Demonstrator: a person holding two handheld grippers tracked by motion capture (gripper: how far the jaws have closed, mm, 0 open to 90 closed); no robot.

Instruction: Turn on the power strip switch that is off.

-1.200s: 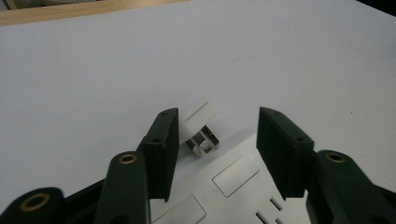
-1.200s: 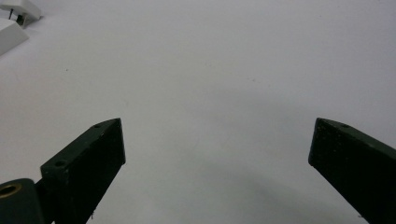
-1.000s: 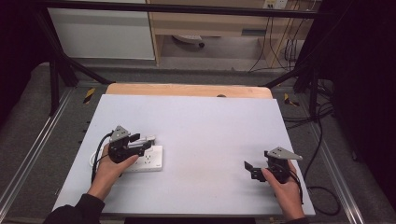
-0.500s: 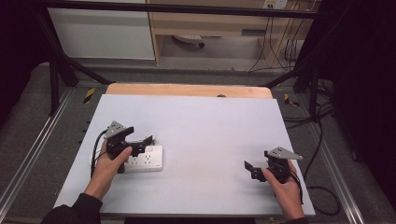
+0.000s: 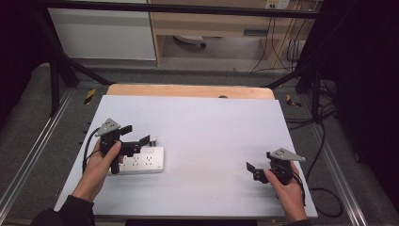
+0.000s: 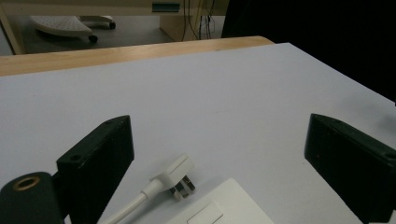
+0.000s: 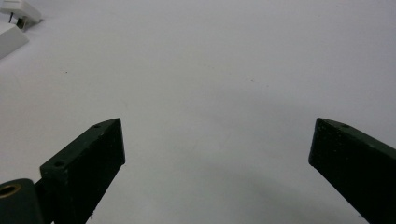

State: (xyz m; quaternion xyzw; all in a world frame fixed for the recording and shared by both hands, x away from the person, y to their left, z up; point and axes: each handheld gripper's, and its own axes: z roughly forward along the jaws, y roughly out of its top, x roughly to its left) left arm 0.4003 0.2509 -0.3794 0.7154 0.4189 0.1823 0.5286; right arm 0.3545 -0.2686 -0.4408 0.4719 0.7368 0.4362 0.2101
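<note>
My left tool (image 5: 139, 140) hangs just above the white power strip (image 5: 141, 162) at the bench's (image 5: 211, 127) left side, its jaws spread wide after just opening, nothing between them. The white plug (image 6: 175, 175) lies loose on the bench beside the strip. My right tool (image 5: 254, 170) rests spread and empty, well apart.

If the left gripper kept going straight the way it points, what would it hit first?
Probably the white plug lying on the table beside the power strip: it sits between the left gripper's open fingers, just ahead, though depth is hard to judge.
</note>
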